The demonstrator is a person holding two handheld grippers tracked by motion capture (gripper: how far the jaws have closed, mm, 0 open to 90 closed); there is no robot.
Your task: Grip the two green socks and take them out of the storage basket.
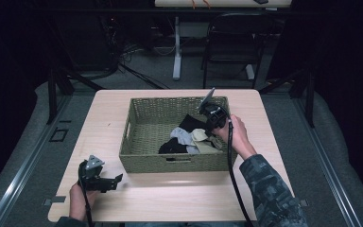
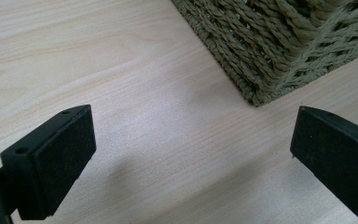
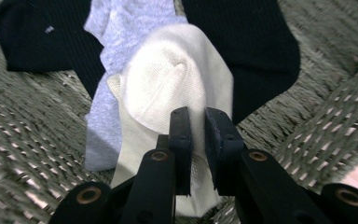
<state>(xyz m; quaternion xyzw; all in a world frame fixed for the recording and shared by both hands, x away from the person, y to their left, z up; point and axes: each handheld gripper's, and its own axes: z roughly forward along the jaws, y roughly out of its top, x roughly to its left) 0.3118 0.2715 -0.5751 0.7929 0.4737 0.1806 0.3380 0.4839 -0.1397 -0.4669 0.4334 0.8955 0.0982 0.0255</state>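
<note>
A woven basket (image 1: 175, 163) stands mid-table with several socks in its right half. In the right gripper view a white sock (image 3: 168, 79) lies over a grey sock (image 3: 121, 28), with black socks (image 3: 37, 37) on either side. My right gripper (image 3: 196, 116) points down into the basket and is shut on a fold of the white sock (image 1: 201, 137), which shows between the pads. My left gripper (image 1: 116, 180) rests low over the table by the basket's front left corner (image 2: 270, 46). It is open, with nothing between its fingers (image 2: 51, 158).
The wooden table (image 2: 98, 56) has bare surface to the left of and in front of the basket. The basket's left half (image 1: 146, 132) holds nothing. Behind the table stand a dark chair (image 1: 231, 42) and a desk leg (image 1: 177, 47) on grey carpet.
</note>
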